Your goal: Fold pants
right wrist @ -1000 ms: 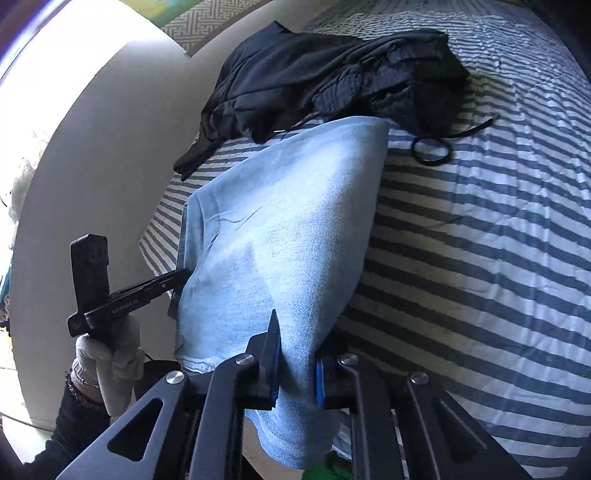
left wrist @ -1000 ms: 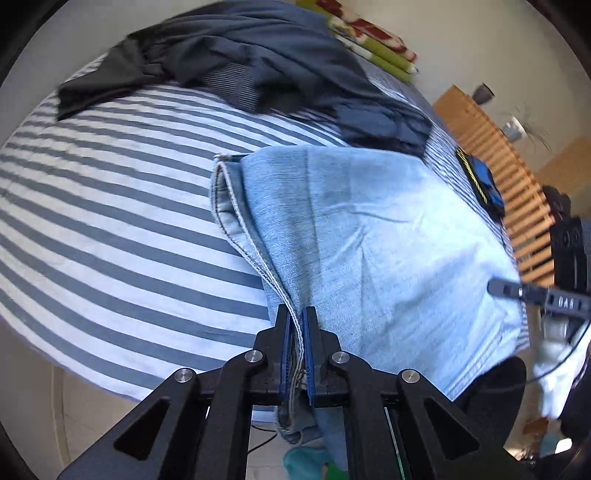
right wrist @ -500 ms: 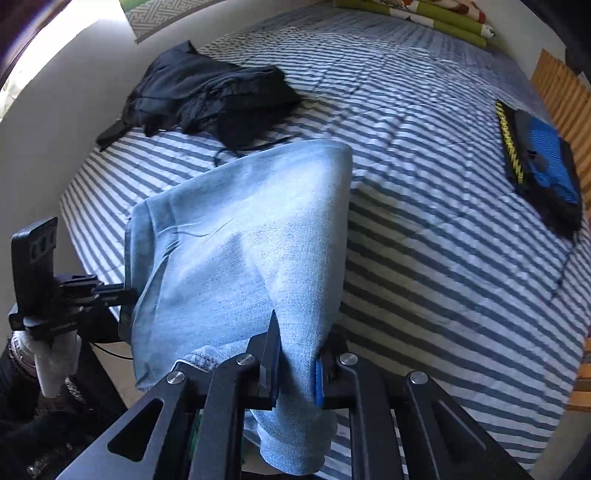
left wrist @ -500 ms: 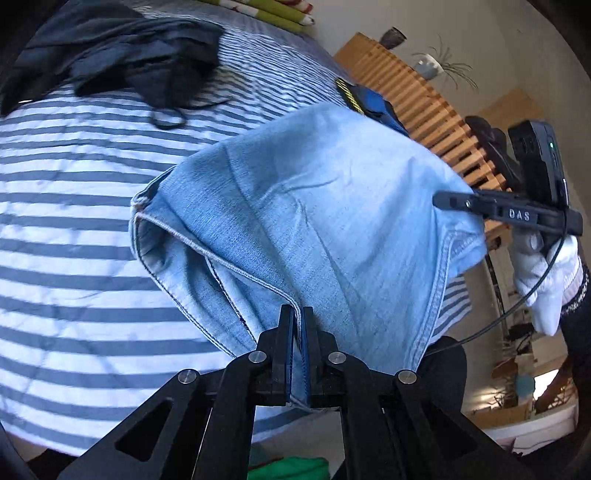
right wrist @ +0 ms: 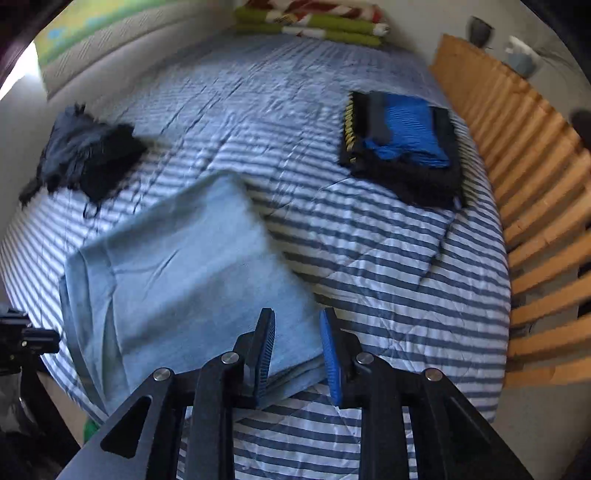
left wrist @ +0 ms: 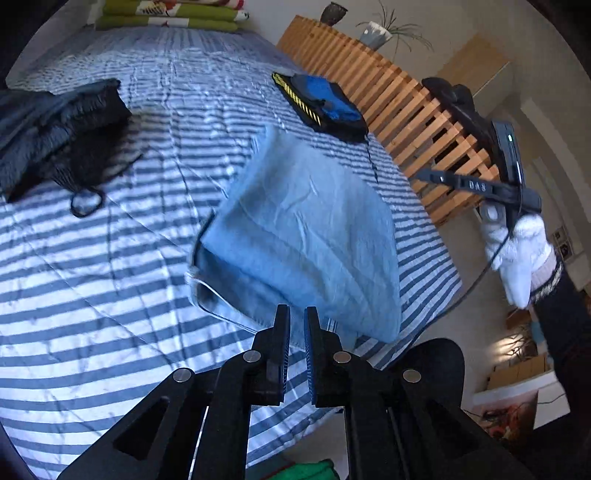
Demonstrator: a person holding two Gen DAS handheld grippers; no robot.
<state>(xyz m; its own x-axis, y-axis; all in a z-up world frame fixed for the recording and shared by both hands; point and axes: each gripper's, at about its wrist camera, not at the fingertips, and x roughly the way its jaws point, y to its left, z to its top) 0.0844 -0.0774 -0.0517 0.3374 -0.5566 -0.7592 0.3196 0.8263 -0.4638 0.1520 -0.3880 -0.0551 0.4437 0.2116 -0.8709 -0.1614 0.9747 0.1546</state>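
The light blue jeans [left wrist: 306,229] lie folded in a thick rectangle on the striped bed cover [left wrist: 110,280], near its front edge. My left gripper [left wrist: 297,321] hovers just short of the jeans' near edge, its fingers slightly apart with no cloth between them. In the right wrist view the jeans [right wrist: 184,280] fill the lower left. There my right gripper [right wrist: 297,321] stands open over their near right corner, holding nothing. A white-gloved hand [left wrist: 517,251] holding the right gripper shows at the right of the left wrist view.
A heap of dark clothes [right wrist: 85,158] lies at the bed's left side. A folded black and blue garment [right wrist: 402,147] lies at the right, beside a wooden slatted frame [right wrist: 535,184]. Folded green blankets [right wrist: 310,22] sit at the far end. Bare striped cover [right wrist: 388,277] lies right of the jeans.
Both grippers were shut on the jeans' edges and carried them over the bed. The jeans now lie folded on the cover, and both grippers have let go and opened.
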